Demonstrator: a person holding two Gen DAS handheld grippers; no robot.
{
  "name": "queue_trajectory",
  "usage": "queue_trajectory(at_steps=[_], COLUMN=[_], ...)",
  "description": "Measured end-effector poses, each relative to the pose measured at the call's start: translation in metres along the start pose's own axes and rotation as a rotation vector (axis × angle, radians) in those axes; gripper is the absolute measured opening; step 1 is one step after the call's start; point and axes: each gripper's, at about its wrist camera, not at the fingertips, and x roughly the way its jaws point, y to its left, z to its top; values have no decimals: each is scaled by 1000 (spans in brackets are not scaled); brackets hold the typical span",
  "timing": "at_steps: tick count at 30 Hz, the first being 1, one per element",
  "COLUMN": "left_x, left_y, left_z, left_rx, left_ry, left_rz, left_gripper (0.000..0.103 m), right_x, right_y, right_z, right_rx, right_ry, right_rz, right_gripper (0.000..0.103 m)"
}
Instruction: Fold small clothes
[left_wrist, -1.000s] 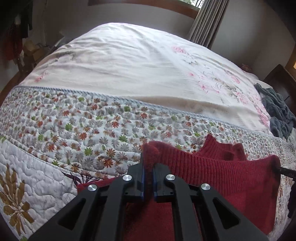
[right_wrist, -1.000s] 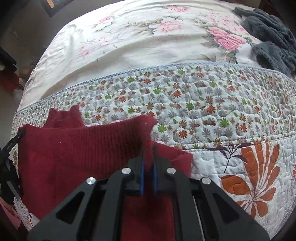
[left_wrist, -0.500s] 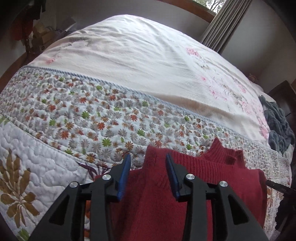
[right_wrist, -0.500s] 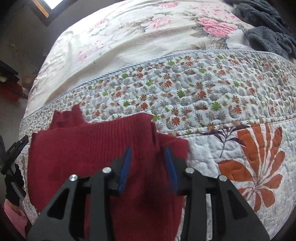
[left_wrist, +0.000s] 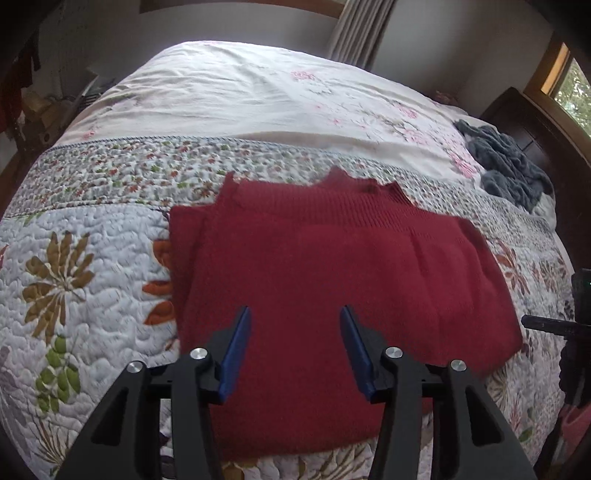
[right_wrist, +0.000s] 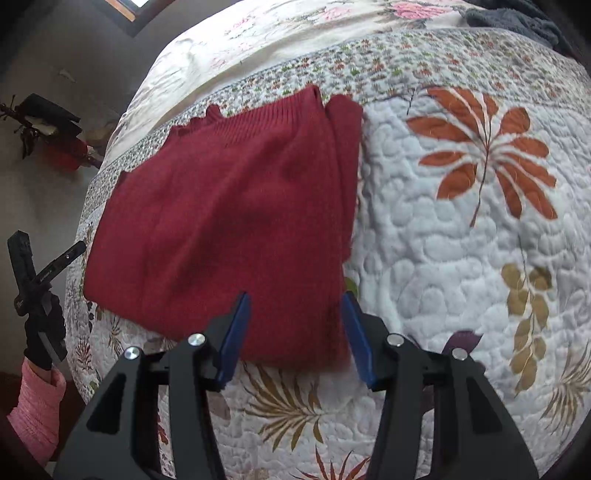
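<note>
A dark red knitted sweater (left_wrist: 332, 280) lies folded flat on the quilted bedspread, its collar at the far edge. The same sweater (right_wrist: 221, 206) fills the left half of the right wrist view. My left gripper (left_wrist: 295, 314) hangs open above the sweater's near part, nothing between its blue pads. My right gripper (right_wrist: 295, 299) is open too, held over the sweater's near right corner. In the right wrist view the left gripper (right_wrist: 35, 266) shows at the far left edge, held by a gloved hand (right_wrist: 44, 339) in a pink sleeve.
The quilt (right_wrist: 461, 240) with leaf prints spreads to the right of the sweater. A grey fleecy garment (left_wrist: 509, 173) lies heaped at the bed's far right. A dark wooden headboard (left_wrist: 532, 122) and a window stand behind it. Cluttered furniture (left_wrist: 33, 107) sits left of the bed.
Both grippers were shut on the sweater's top corners a second ago. They opened, let the cloth drop flat, and have drawn back and up from the sweater.
</note>
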Motion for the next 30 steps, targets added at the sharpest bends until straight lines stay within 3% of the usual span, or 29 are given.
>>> queue_trajectory(at_steps=[4, 5, 6, 7, 14, 20, 25, 30], left_x=[12, 15, 18, 21, 33, 37, 40, 33], left_y=[-5, -4, -3, -2, 6, 14, 14, 2], left_z=[-22, -24, -26, -28, -29, -34, -38, -30], left_rx=[-23, -30, -34, -36, -55, -79, -62, -60], left_ry=[40, 47, 51, 59, 103, 103, 101, 95], left_rz=[-3, 1, 9, 17, 8, -19, -12, 20], left_gripper=[51, 51, 51, 51, 51, 50, 50, 50], right_x=[17, 19, 18, 17, -17, 13, 26, 9], right_y=[-1, 2, 4, 5, -1, -27, -38, -23], right_z=[-6, -7, -7, -7, -7, -22, -30, -17], right_rx=[10, 0, -12, -22, -21, 36, 86, 20], right_ry=[28, 27, 28, 28, -26, 44, 51, 30], right_rz=[-6, -25, -40, -48, -1, -21, 0, -51], right_gripper=[38, 32, 15, 9, 7, 7, 8, 25])
